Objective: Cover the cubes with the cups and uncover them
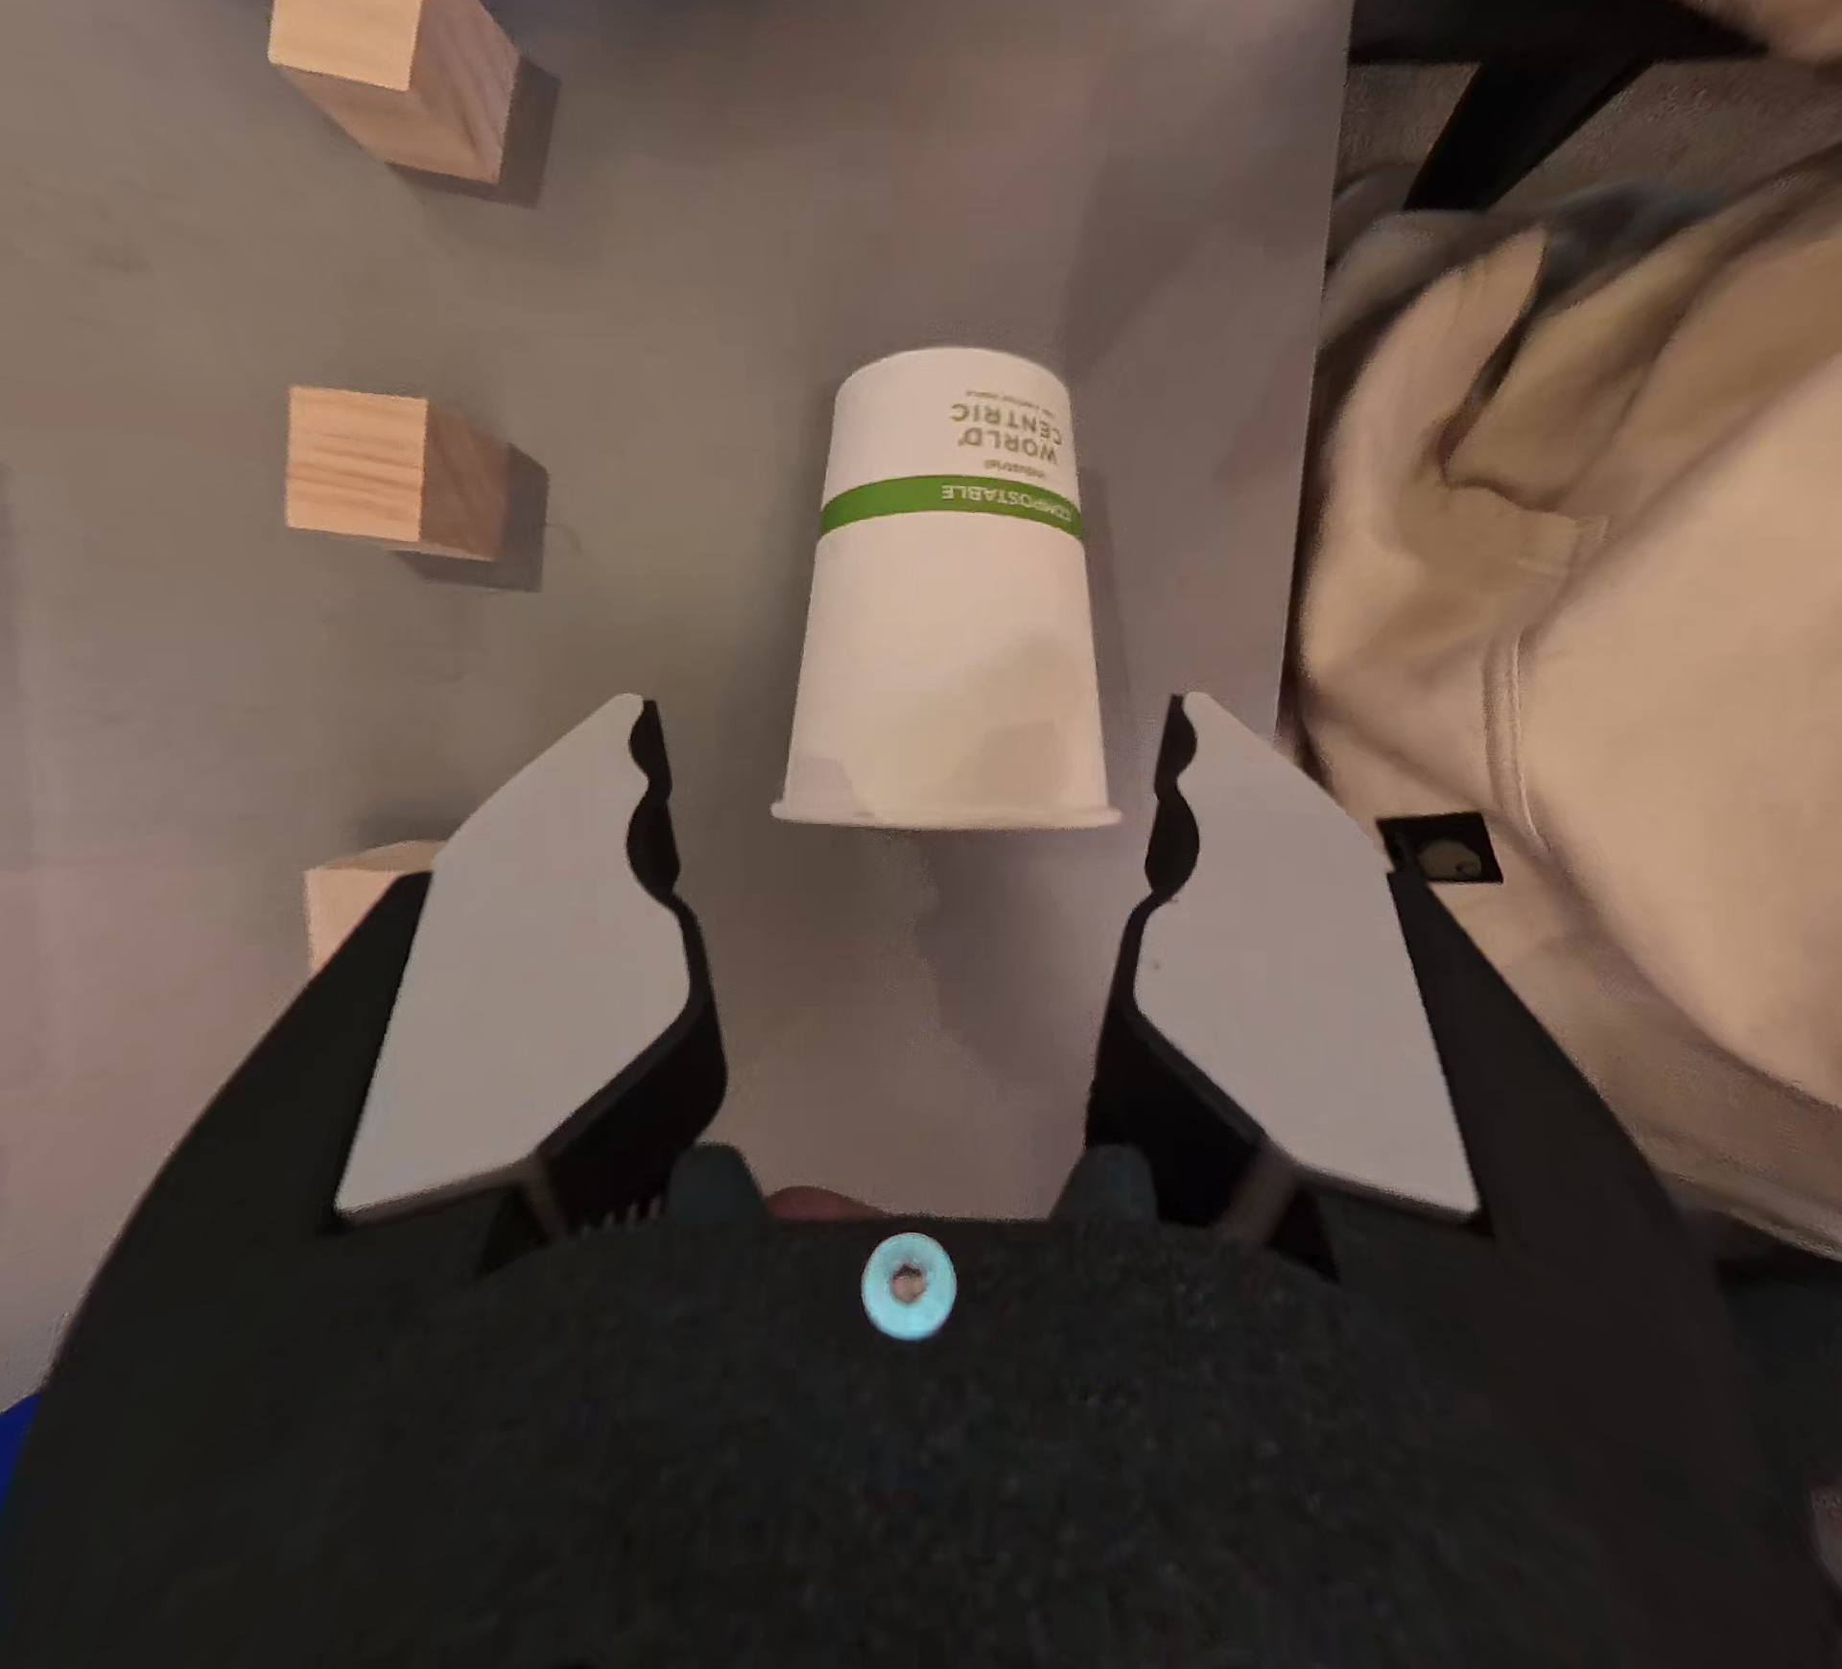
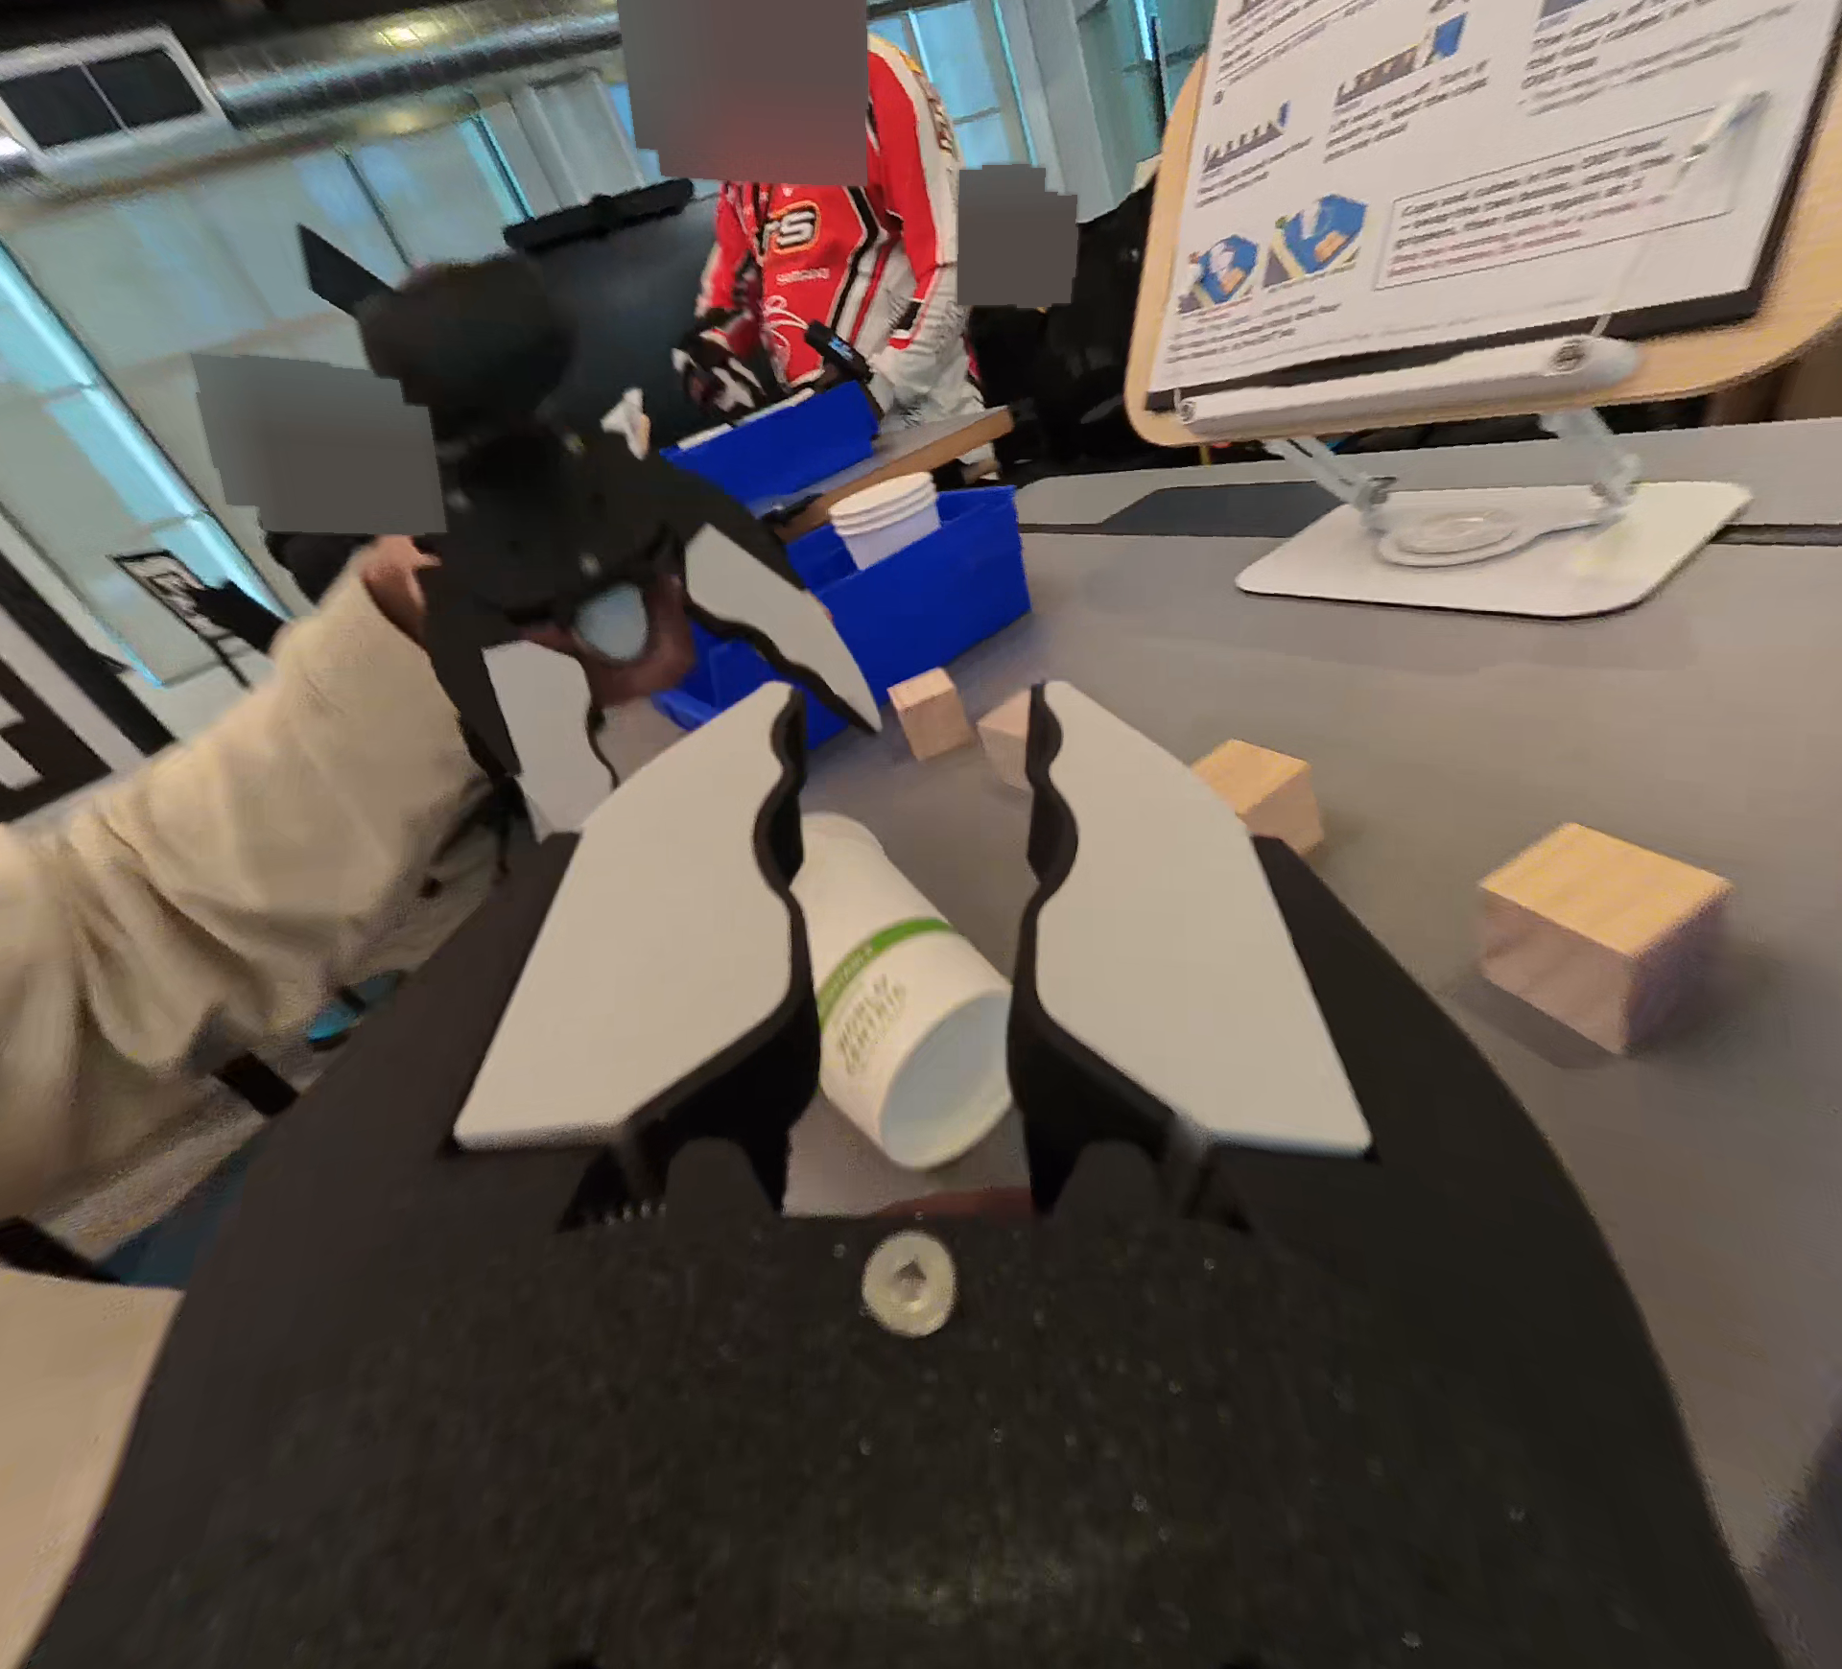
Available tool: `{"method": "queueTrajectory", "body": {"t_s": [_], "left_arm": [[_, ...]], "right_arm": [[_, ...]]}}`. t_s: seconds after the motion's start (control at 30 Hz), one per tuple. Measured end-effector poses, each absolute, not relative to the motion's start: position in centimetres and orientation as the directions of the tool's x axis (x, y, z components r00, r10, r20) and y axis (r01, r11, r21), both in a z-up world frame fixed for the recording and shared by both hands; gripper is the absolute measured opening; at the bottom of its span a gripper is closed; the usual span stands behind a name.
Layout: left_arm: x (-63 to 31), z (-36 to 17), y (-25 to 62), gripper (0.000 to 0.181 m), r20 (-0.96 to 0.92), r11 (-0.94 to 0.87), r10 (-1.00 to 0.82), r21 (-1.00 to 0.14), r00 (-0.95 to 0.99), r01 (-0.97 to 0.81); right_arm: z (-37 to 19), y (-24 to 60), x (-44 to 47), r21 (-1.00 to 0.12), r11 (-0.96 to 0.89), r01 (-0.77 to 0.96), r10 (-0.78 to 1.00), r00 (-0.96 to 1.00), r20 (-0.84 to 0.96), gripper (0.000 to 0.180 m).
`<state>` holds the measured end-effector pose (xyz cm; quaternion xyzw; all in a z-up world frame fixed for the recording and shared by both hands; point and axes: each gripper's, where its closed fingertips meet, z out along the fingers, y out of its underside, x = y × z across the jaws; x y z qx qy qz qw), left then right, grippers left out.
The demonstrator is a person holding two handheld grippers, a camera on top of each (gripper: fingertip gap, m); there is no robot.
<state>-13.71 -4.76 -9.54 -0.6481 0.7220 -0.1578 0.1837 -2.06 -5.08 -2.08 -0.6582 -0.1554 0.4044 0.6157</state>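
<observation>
A white paper cup with a green band (image 1: 947,605) lies on its side on the grey table (image 1: 698,226). My left gripper (image 1: 912,704) is open and empty, held above the cup near its rim. Three wooden cubes (image 1: 399,47) (image 1: 399,475) (image 1: 359,894) stand in a column to its left. In the right wrist view the cup (image 2: 897,1003) shows below and between the fingers (image 2: 1176,924), mouth toward the camera. My right gripper (image 2: 915,699) is partly open and holds nothing. Several cubes (image 2: 1595,934) (image 2: 1261,789) (image 2: 932,709) stand to the right. The left gripper (image 2: 598,525) hangs at the upper left.
A blue bin (image 2: 927,605) with a stack of white cups (image 2: 887,515) stands at the far table edge. A document stand (image 2: 1495,126) on a white base (image 2: 1495,545) is at the back right. A beige sleeve (image 1: 1595,625) lies past the table's edge. People stand behind the table.
</observation>
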Motion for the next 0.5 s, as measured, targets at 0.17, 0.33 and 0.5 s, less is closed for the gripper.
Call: {"method": "queueTrajectory", "body": {"t_s": [0.17,0.33,0.5], "left_arm": [[-12.4,-10.8,-6.5,0.094,-0.153,0.219,-0.970,-0.219,-0.188,-0.951],[-12.5,-15.0,-4.1,0.096,-0.184,0.233,-0.953,0.068,-0.242,-0.970],[-13.0,-16.9,-3.2,0.094,-0.080,0.223,-0.968,0.166,-0.238,-0.961]], "right_arm": [[-4.1,-6.4,-1.4,-0.951,-0.205,-0.230,0.676,0.669,-0.308,0.042],[-4.6,-6.4,-1.5,-0.951,-0.231,-0.206,0.680,0.664,-0.309,0.042],[-6.6,-5.4,-0.6,-0.949,-0.283,-0.142,0.622,0.725,-0.294,0.035]]}}
